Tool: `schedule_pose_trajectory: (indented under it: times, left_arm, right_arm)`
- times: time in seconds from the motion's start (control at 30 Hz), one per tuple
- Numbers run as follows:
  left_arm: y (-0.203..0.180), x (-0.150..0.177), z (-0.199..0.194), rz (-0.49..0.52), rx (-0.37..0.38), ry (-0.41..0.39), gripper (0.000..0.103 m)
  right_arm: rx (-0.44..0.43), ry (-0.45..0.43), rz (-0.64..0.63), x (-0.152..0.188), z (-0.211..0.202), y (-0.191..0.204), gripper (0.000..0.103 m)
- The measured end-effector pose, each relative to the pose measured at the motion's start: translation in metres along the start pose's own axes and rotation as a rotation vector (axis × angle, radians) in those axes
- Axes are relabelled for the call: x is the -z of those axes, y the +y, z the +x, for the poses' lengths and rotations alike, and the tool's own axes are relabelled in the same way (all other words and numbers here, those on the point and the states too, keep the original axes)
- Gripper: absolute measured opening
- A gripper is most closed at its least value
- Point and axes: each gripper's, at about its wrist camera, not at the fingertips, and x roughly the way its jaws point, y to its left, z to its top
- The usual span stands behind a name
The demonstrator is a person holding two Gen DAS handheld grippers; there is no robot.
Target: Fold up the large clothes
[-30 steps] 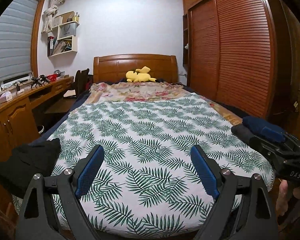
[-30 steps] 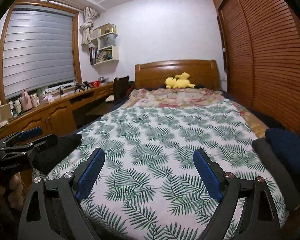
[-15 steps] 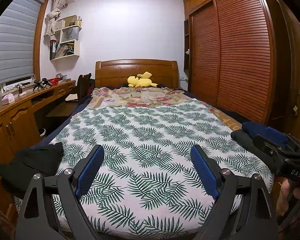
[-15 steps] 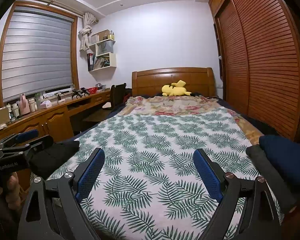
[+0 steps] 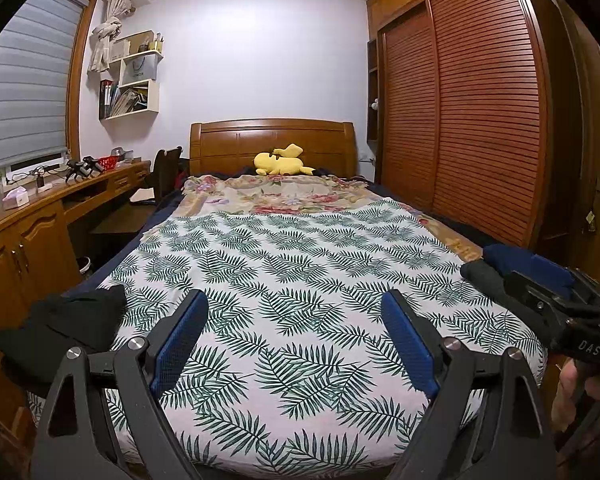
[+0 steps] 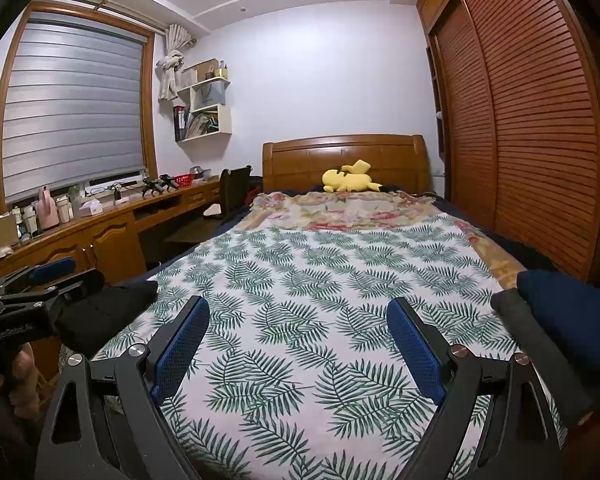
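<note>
- My left hand-held gripper (image 5: 292, 340) hangs above the foot of the bed (image 5: 300, 280) with its blue pads spread wide apart and nothing between them.
- My right hand-held gripper (image 6: 298, 344) is also above the foot of the bed, pads set wide apart, gripping nothing.
- From the left wrist view I see the right one at the far right edge, level with the folded pile; from the right wrist view the left one sits at the far left edge.
- A black garment (image 5: 68, 320) lies bunched on the bed's near left corner, just beside my left hand-held gripper; I cannot tell whether they touch.
- On the near right edge of the bed lies a folded dark grey garment (image 6: 536, 344) with a folded navy garment (image 6: 572, 312) resting against it on its outer side.
- The leaf-print sheet (image 6: 320, 300) covers the near part of the bed; a floral blanket (image 6: 340, 208) lies beyond it.
- A yellow plush toy (image 6: 348, 178) rests at the headboard.
- A wooden counter (image 6: 112, 216) runs along the left wall under the window.
</note>
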Motion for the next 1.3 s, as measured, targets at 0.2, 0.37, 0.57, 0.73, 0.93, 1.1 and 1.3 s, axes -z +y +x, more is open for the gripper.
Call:
schedule_pose_trajectory:
  times: [0.2,0.37,0.57,0.73,0.93,1.1,1.3]
  left_arm:
    - [-0.0002,0.0002,-0.0001,0.001,0.0,0.001,0.088]
    - [-0.0006,0.0004,0.0,0.001,0.0,0.0,0.088]
    - [-0.0004,0.0005,0.0,0.002,-0.001,0.0,0.088]
    - [0.0002,0.0005,-0.0003,0.002,-0.001,0.0,0.088]
    - [-0.0008,0.0006,0.0,0.002,-0.001,0.0,0.088]
    - [-0.0006,0.0006,-0.0002,0.002,-0.001,-0.001,0.088]
    - [-0.001,0.0007,0.0,0.002,0.0,0.0,0.088]
  right_arm:
    - [0.001,-0.002,0.001,0.0005,0.0,-0.0014,0.091]
    - [0.001,0.0,0.002,0.0008,0.0012,-0.0035,0.091]
    - [0.002,0.0,0.003,0.001,0.0017,-0.0042,0.091]
    - [0.003,0.0,0.003,0.0012,0.002,-0.0044,0.091]
    - [0.002,0.0,0.003,0.002,0.002,-0.0058,0.091]
    - [0.001,0.0,0.003,0.002,0.0021,-0.0065,0.091]
    - [0.001,-0.001,0.004,0.0019,0.0023,-0.0073,0.091]
